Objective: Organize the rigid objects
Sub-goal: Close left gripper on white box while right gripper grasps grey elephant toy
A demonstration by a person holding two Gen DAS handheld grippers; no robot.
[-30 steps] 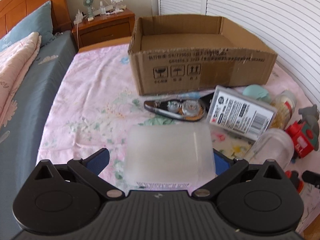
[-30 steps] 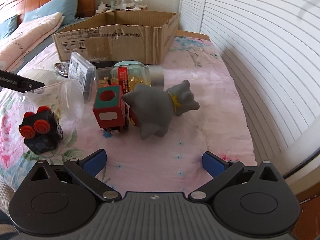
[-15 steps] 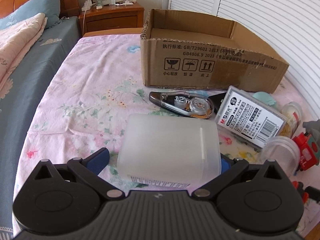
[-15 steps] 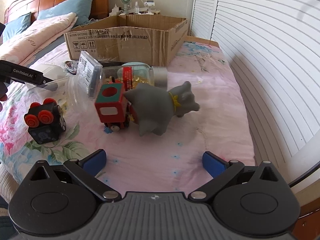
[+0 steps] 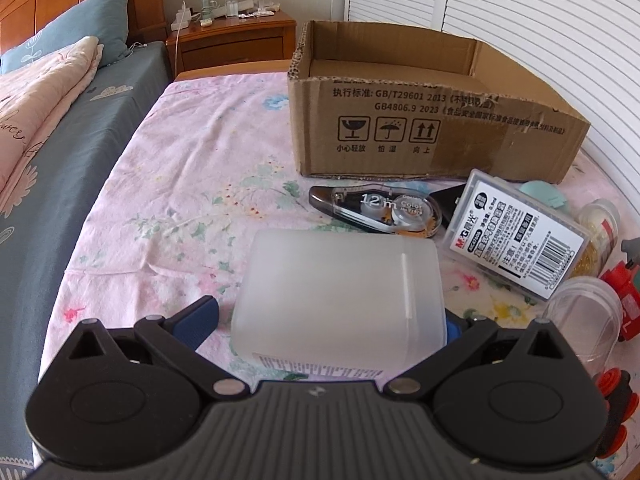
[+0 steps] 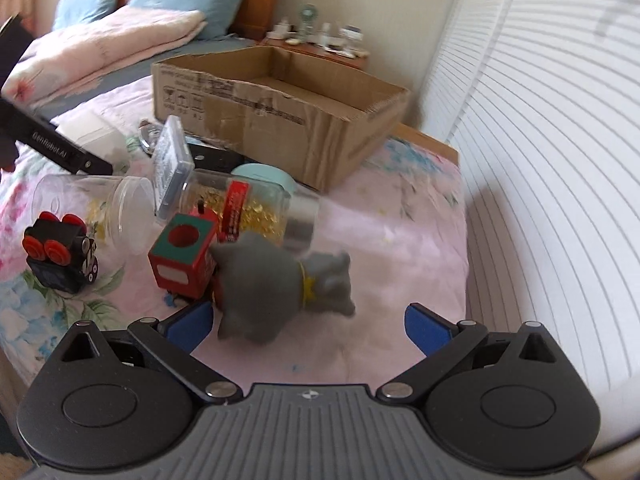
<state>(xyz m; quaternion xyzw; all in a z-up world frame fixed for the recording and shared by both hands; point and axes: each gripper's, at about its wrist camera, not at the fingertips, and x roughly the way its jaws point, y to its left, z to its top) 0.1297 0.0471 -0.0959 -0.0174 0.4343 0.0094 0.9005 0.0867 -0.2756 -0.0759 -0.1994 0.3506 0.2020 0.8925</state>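
Note:
A frosted white plastic box (image 5: 340, 292) lies on the pink sheet between the fingers of my left gripper (image 5: 324, 320). That gripper is open; a gap shows at the left pad and the right pad is at the box's side. Beyond it lie a correction tape (image 5: 380, 210), a labelled staple case (image 5: 516, 236) and the open cardboard box (image 5: 420, 136). My right gripper (image 6: 308, 320) is open over a grey toy elephant (image 6: 280, 288), which lies by its left finger. A red toy block (image 6: 180, 256) touches the elephant.
A jar of gold clips (image 6: 248, 204), an empty clear jar (image 6: 92, 200) and a black toy with red wheels (image 6: 56, 256) lie left of the elephant. White louvred doors (image 6: 540, 160) run along the right. Pillows (image 5: 60, 40) and a nightstand (image 5: 236, 40) are at the back.
The right gripper has moved forward and tilted, so the elephant now sits between its fingers. The left view has swung slightly; the frosted box stays between its fingers.

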